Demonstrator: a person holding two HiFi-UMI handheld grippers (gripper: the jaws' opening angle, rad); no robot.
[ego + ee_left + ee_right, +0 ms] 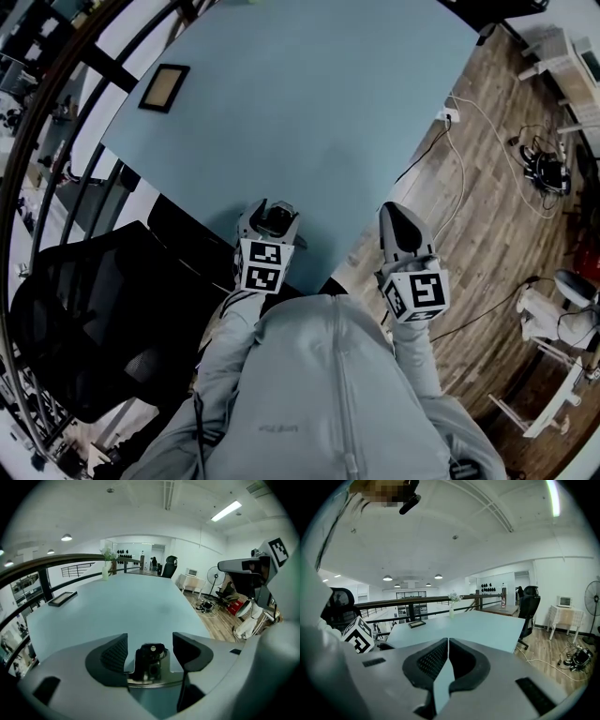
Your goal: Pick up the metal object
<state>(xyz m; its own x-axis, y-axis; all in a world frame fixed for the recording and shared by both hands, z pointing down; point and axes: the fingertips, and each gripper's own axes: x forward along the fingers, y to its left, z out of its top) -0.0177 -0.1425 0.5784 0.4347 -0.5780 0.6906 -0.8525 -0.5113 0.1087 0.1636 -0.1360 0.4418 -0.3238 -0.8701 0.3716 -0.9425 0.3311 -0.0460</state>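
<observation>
A small dark metal object (150,659) with a shiny plate under it lies at the near edge of the light blue table (309,103). It sits between the fingers of my left gripper (149,652), which is open; a gap shows on each side of the object and neither pad presses on it. In the head view the same object (275,219) shows as a dark lump at the left gripper (271,212). My right gripper (395,216) hovers over the table's near right edge, and its pads (433,660) meet with nothing between them.
A dark picture frame (164,87) lies at the table's far left. A vase with flowers (107,564) stands at the far end. A black office chair (89,309) is close on my left. Cables (542,167) and white furniture cover the wooden floor to the right.
</observation>
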